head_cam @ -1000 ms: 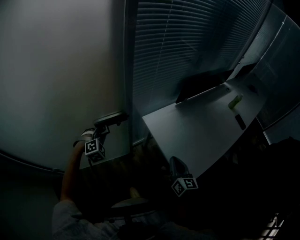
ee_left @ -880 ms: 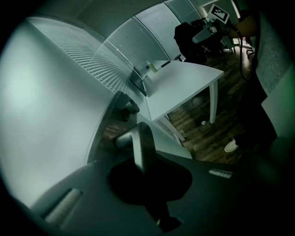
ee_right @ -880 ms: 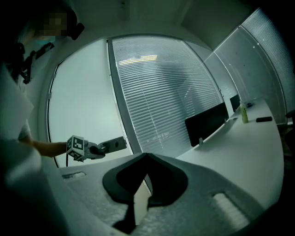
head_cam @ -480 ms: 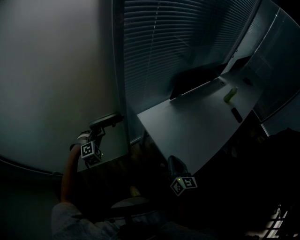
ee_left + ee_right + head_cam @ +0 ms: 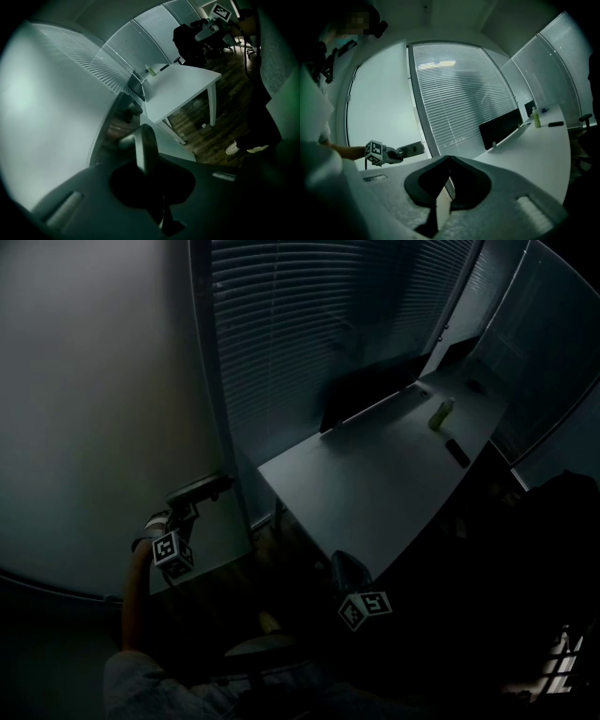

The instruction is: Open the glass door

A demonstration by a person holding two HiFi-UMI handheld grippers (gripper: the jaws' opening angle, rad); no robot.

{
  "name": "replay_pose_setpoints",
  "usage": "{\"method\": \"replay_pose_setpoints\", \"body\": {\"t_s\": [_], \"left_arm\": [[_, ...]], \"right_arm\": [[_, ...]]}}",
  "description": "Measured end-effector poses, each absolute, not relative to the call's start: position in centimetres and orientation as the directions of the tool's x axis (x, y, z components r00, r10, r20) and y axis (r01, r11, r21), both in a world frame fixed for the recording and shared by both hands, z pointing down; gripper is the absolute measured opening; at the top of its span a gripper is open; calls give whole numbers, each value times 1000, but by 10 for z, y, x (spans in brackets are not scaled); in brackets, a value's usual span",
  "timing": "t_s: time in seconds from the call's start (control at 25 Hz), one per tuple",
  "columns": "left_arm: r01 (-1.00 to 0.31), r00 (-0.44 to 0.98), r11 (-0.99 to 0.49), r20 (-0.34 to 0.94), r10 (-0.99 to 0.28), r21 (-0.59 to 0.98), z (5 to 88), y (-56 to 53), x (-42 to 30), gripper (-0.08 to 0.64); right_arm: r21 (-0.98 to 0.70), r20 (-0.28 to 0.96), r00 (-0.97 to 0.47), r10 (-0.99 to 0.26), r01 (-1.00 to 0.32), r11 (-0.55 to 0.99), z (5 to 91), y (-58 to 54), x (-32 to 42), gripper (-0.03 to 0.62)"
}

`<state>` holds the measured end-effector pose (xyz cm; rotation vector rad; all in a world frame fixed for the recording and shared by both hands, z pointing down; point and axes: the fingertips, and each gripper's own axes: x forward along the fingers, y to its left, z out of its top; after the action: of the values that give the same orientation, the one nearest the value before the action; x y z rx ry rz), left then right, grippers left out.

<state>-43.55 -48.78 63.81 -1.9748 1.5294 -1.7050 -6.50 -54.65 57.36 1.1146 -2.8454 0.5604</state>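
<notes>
The frosted glass door (image 5: 94, 390) fills the left of the head view, and its dark lever handle (image 5: 199, 489) sticks out near its right edge. My left gripper (image 5: 184, 512) is shut on that handle, its marker cube just below. In the left gripper view the handle (image 5: 144, 145) runs straight into the closed jaws of the left gripper (image 5: 152, 171). My right gripper (image 5: 345, 568) hangs low by the desk corner, away from the door. In its own view the right gripper (image 5: 449, 158) is shut with nothing in it, and the left gripper (image 5: 391, 153) shows on the handle (image 5: 411, 149).
A white desk (image 5: 375, 493) stands right of the door with a dark monitor (image 5: 370, 390), a green bottle (image 5: 440, 412) and a small dark object (image 5: 457, 452) on it. Slatted blinds (image 5: 309, 324) cover the wall behind. A round stool seat (image 5: 262, 648) sits near my legs.
In the head view the left gripper, still on the handle, has shifted left and a little down together with the door's edge. The right gripper has barely shifted.
</notes>
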Motion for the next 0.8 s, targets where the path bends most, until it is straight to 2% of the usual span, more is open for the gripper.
{"method": "replay_pose_setpoints", "body": {"t_s": [0.8], "left_arm": [[-561,-92,-535,690,-718,-631,632,-442,-385,3]], "right_arm": [[-320,156,-694,-703,-708,629,565,-474,-9,2]]}}
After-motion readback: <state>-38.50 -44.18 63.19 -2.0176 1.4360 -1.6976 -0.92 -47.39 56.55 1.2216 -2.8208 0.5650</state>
